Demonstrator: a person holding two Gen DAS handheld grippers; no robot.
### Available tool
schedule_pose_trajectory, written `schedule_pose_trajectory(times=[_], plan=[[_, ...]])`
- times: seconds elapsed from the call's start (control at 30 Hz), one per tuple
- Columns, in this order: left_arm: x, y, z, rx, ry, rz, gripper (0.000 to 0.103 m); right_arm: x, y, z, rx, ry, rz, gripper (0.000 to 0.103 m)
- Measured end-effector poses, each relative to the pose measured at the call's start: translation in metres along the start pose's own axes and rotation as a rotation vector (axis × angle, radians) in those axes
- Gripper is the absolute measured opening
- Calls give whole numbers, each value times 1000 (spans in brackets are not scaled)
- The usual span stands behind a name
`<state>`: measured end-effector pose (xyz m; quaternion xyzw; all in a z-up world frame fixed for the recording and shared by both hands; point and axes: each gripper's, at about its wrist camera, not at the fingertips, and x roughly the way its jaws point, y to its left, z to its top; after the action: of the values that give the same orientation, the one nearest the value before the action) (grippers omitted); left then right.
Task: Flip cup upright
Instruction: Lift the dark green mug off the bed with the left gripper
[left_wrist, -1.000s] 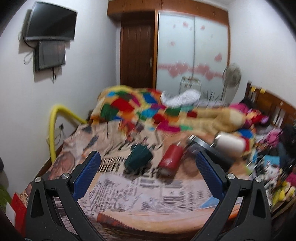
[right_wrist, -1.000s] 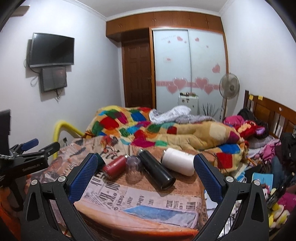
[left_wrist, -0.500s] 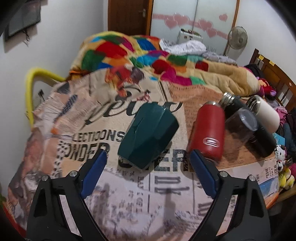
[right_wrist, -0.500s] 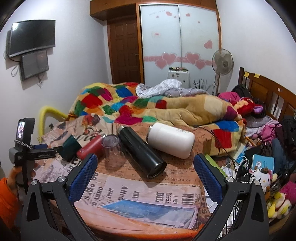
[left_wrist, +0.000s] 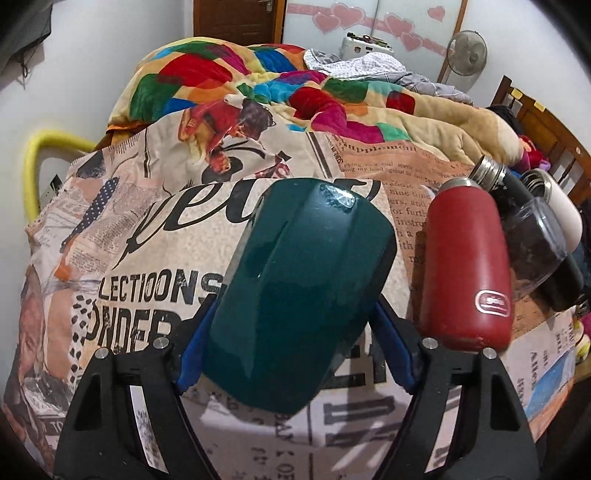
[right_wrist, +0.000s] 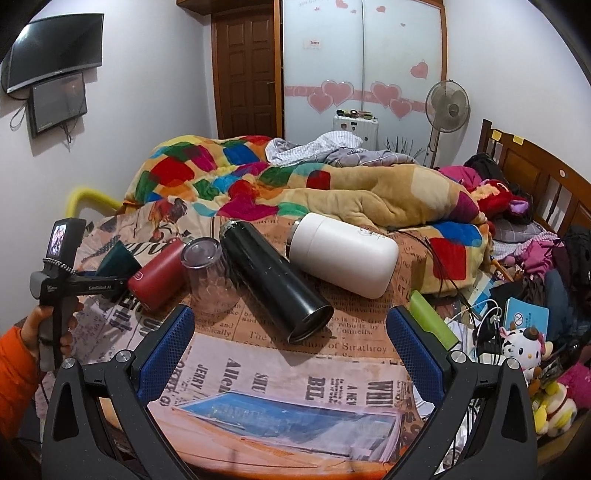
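Note:
A dark green cup lies on its side on the newspaper-print cloth, its base pointing away from me. My left gripper has its blue pads against both sides of the cup near its mouth end and is shut on it. The cup also shows in the right wrist view, at the far left behind the left gripper's body. My right gripper is open and empty above the cloth's front part, nearer me than a black flask.
A red bottle, a clear glass, the black flask and a white flask lie on their sides to the cup's right. A colourful quilt is heaped behind. Clutter and toys lie at the right edge.
My left gripper has moved forward onto the green cup and closed on its sides. My right gripper has come slightly closer to the cloth and stays open.

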<state>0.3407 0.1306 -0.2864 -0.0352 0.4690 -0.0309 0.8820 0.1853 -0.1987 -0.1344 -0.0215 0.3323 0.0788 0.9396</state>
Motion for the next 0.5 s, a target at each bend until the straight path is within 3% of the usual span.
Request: schedule_pose_trajectory(times=[0.2,0.5], plan=[[2,-2,-3,17,-23,42,67,0,0,1,-3,-2,-4,103],[-27,-3,-16,-13,-49,81,65,-7,2,-2,-12,-5,1,103]])
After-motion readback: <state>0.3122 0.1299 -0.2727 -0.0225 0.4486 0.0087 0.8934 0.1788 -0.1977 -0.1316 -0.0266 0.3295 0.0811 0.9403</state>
